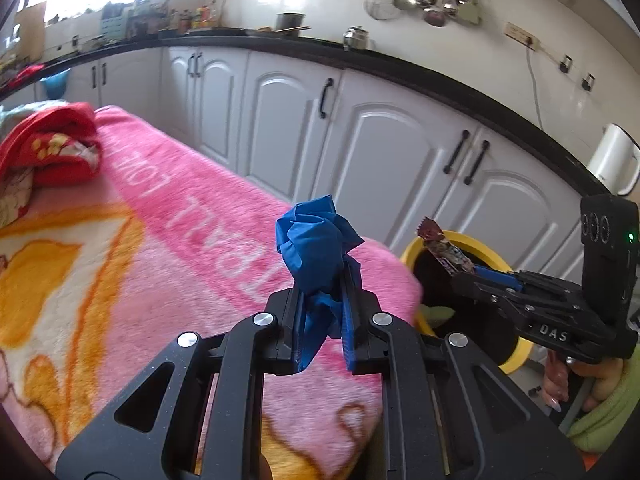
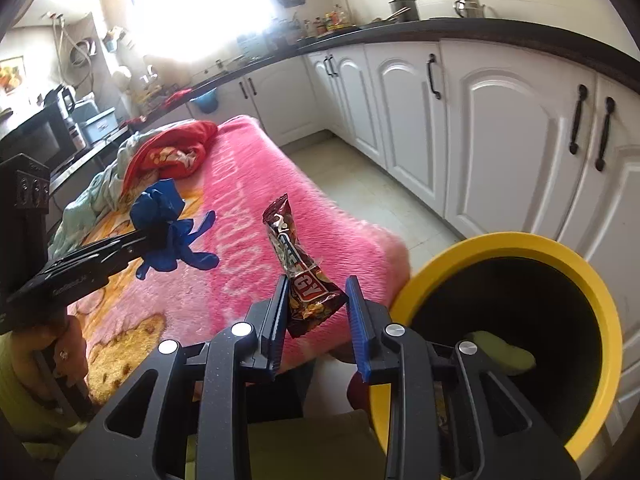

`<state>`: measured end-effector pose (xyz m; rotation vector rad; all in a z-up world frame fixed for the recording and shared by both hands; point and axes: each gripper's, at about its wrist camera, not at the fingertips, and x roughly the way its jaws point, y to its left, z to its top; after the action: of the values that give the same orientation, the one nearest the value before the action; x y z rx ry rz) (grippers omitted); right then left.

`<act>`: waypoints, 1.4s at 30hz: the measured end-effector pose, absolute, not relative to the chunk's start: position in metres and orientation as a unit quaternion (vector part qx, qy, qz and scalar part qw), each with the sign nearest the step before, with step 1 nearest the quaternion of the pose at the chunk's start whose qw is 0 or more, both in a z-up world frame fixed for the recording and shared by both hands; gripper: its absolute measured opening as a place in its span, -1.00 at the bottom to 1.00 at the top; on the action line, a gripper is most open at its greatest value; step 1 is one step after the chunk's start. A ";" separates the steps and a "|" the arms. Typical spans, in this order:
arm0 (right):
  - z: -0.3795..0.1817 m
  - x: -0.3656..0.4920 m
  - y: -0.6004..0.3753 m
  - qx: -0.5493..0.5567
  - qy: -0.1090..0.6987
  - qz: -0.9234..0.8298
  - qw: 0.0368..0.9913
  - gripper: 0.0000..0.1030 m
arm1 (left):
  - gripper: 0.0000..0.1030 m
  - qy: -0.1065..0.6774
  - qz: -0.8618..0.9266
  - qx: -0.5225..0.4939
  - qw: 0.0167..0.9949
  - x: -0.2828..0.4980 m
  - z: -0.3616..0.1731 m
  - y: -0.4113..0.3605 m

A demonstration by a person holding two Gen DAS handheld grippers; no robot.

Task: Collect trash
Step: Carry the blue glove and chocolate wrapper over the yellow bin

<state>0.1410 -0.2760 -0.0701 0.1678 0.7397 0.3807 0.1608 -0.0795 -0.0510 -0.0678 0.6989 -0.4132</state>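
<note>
- The left hand-held gripper [image 1: 322, 280] is pressed nearly together on a crumpled blue glove [image 1: 316, 240]. The glove bunches above the pads and its limp fingers dangle below, so it looks thin, soft and almost weightless.
- Pinched at its bunched middle, the glove seems secure. Rubbery film should cling to the pads, so on release it may need a shake to fall free.
- The right hand-held gripper [image 2: 318, 300] pinches a brown snack wrapper [image 2: 300, 264] by its lower end. The wrapper stands up past the pads, crinkly, glossy and probably slippery.
- The wrapper's flat sealed end is the best place to hold, since the puffed middle would likely squash and slide.
- Both pieces hang in the air over the edge of the pink blanket [image 1: 168, 216], near the yellow-rimmed bin [image 2: 568, 264] beside it. The wrapper is the closer of the two to the bin.
- Something pale green already lies inside the bin.
</note>
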 end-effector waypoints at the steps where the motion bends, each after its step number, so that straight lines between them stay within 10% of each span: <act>1: -0.069 0.139 -0.279 0.083 0.357 0.181 0.913 -0.48 | -0.82 0.339 -0.206 -0.029 0.918 0.160 -0.050 -0.085; 42: -0.107 0.084 -0.421 0.148 0.354 -0.006 0.923 -0.47 | -0.81 0.355 -0.331 0.072 0.871 0.160 -0.066 -0.245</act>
<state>0.0844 -0.4211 -0.1070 0.3044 0.7263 -0.0118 0.1601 -0.2448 -0.0664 0.1512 0.7424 -0.6909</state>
